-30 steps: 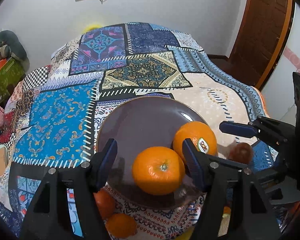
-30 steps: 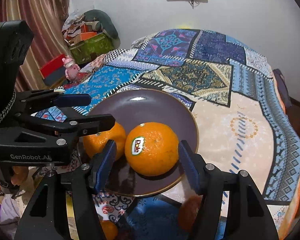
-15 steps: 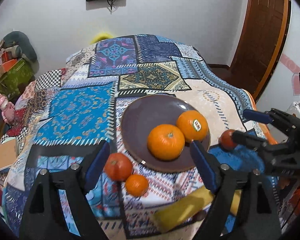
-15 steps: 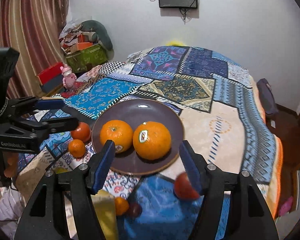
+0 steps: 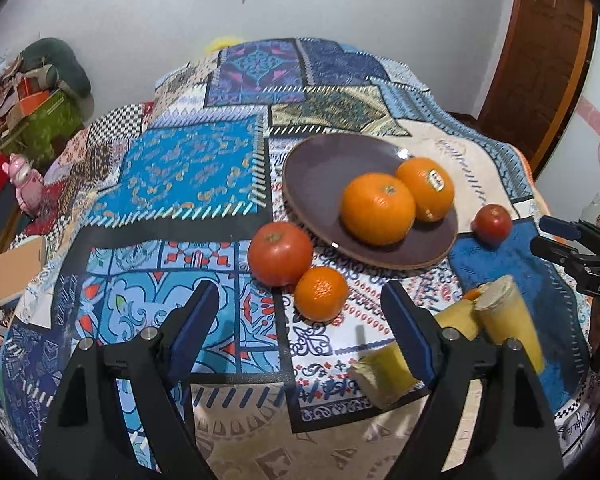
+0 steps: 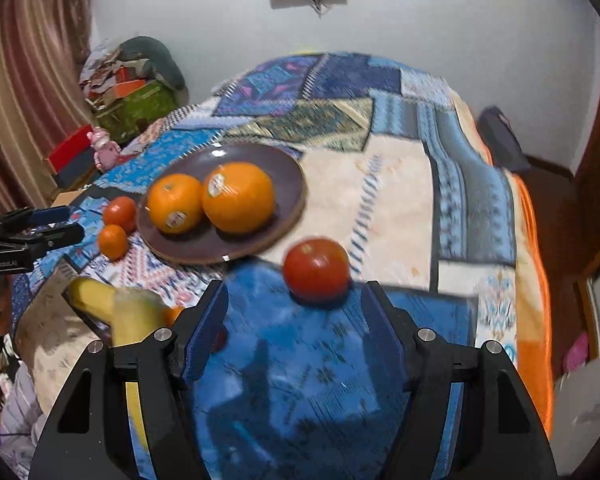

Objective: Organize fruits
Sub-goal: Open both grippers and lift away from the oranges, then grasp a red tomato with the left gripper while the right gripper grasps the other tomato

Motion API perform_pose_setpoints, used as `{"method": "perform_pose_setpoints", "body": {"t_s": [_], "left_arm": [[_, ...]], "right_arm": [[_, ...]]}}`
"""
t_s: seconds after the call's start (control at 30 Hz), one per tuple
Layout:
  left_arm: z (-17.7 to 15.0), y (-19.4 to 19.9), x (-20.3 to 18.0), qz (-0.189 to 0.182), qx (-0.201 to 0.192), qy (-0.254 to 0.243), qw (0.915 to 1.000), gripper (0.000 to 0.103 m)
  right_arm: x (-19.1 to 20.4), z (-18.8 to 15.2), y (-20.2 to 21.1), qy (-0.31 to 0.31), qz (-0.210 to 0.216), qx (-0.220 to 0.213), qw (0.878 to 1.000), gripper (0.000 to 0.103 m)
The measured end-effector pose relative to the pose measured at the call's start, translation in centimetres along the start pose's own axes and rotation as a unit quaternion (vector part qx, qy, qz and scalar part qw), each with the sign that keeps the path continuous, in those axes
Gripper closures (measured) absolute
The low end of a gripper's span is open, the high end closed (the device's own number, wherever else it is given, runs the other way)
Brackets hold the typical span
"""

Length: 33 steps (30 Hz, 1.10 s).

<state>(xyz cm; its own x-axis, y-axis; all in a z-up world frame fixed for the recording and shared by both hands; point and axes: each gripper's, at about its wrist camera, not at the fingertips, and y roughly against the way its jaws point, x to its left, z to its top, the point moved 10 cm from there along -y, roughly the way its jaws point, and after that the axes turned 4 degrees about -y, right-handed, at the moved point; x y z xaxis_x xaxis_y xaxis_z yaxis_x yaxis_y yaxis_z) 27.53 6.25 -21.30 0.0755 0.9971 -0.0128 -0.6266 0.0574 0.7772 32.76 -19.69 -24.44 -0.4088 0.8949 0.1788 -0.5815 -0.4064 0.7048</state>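
Left tongs (image 5: 300, 312) and right tongs (image 6: 294, 316), both spread and empty, jaws just widened. Two large oranges (image 5: 378, 208) already sit on the round brown plate (image 5: 320, 168) at 12 o'clock; two red tomatoes (image 5: 280, 253), small mandarin (image 5: 321, 293) and yellow bananas (image 5: 508, 320) remain on the patchwork bedspread (image 5: 188, 168). Bananas are partly hidden.

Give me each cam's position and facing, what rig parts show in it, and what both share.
Left wrist: on the left gripper, angled down at the small orange and big tomato; own open fingers show, right gripper at the right edge.
Right wrist: on the right gripper, angled down at the other tomato; own open fingers show, left gripper at the left edge.
Shared: plate with two oranges, bananas, quilt.
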Motion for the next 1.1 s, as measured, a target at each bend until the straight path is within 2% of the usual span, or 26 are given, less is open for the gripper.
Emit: {"method": "perform_pose_setpoints", "body": {"t_s": [0.1, 0.23, 0.33, 0.4, 0.5, 0.77, 0.83, 1.1], "left_arm": [[0.1, -1.0, 0.7, 0.007, 0.004, 0.01, 0.9999, 0.02], [1.2, -1.8, 1.9, 0.024, -0.01, 0.027, 0.9993, 0.021], [1.7, -2.6, 2.5, 0.027, -0.007, 0.035, 0.999, 0.025], [1.8, -3.4, 2.7, 0.021, 0.003, 0.04, 0.999, 0.032], [1.7, -4.3, 2.7, 0.009, 0.016, 0.043, 0.9989, 0.035], [1.5, -5.9, 2.9, -0.001, 0.029, 0.054, 0.9981, 0.036], [1.5, -6.0, 2.9, -0.007, 0.03, 0.056, 0.998, 0.038], [1.7, -6.6, 2.1, -0.028, 0.037, 0.054, 0.9975, 0.055]], "right_arm": [[-0.9, -0.5, -0.8, -0.012, -0.001, 0.009, 1.0, 0.037], [-1.1, -0.5, -1.8, -0.01, -0.005, 0.013, 1.0, 0.037], [-0.9, -0.6, -2.5, -0.003, -0.005, 0.019, 1.0, 0.037], [-0.9, -0.6, -3.0, -0.001, -0.005, 0.024, 1.0, 0.037], [-0.7, -0.6, -3.6, 0.003, -0.005, 0.027, 1.0, 0.038], [-0.4, -0.5, -4.5, 0.01, -0.003, 0.033, 0.999, 0.043], [-0.3, -0.5, -4.6, 0.015, -0.005, 0.035, 0.999, 0.048], [-0.2, 0.0, -5.2, 0.016, -0.006, 0.034, 0.999, 0.055]]}}
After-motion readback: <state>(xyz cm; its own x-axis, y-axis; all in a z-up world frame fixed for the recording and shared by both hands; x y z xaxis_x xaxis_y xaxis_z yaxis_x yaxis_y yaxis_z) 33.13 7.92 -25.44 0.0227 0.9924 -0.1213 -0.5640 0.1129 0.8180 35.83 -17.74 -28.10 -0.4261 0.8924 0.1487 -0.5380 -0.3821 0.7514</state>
